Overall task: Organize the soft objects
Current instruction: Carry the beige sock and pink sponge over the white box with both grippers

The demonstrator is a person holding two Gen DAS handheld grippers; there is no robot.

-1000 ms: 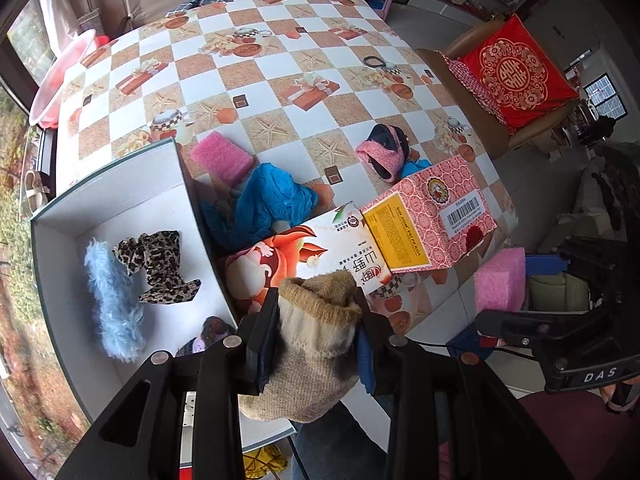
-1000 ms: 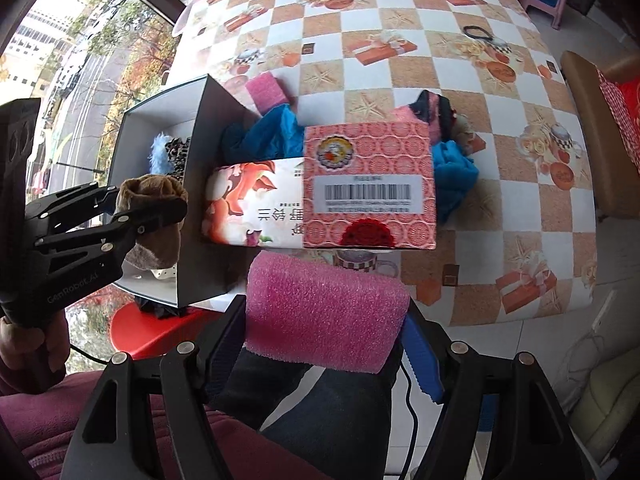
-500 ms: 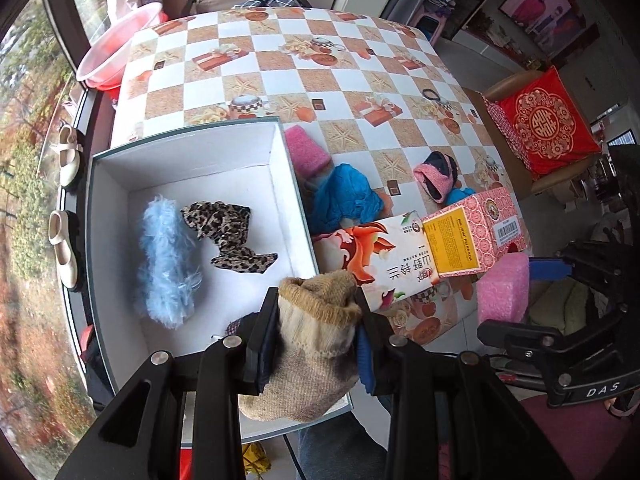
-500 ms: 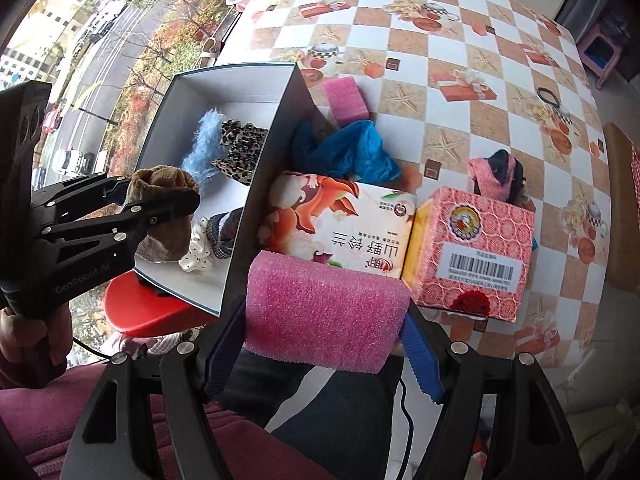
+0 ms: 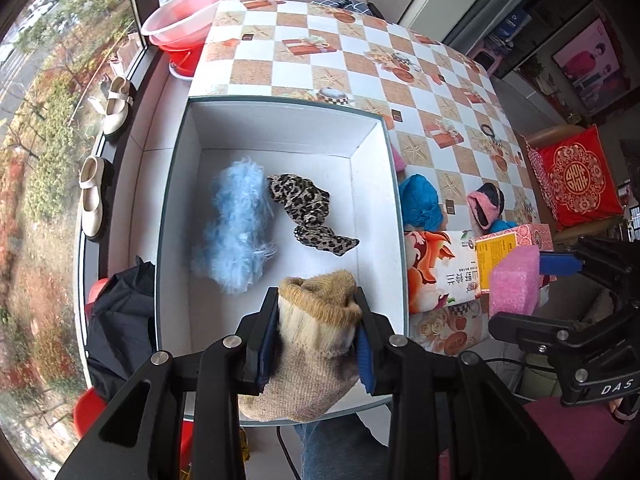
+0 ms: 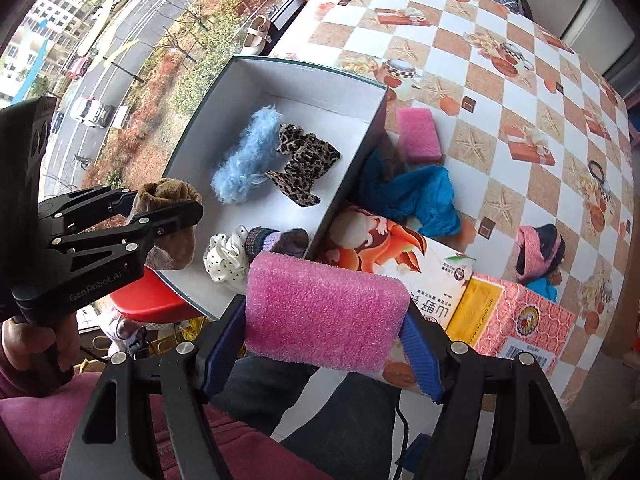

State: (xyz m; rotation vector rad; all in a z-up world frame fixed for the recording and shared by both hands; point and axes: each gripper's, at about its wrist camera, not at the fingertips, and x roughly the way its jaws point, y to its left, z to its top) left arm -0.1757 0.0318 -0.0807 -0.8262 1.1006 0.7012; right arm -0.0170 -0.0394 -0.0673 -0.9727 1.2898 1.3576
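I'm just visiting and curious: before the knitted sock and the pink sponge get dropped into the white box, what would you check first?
1. Left gripper clamped on the beige knitted sock: ok.
2. Right gripper clamped on the pink foam sponge: ok.
3. Sock above the open white cardboard box: ok.
4. Sponge above the box: not ok, it hangs outside the near corner.
5. Bare floor left in the box beside the fluffy light-blue piece and leopard-print cloth: ok.
6. Grippers apart from each other: ok.
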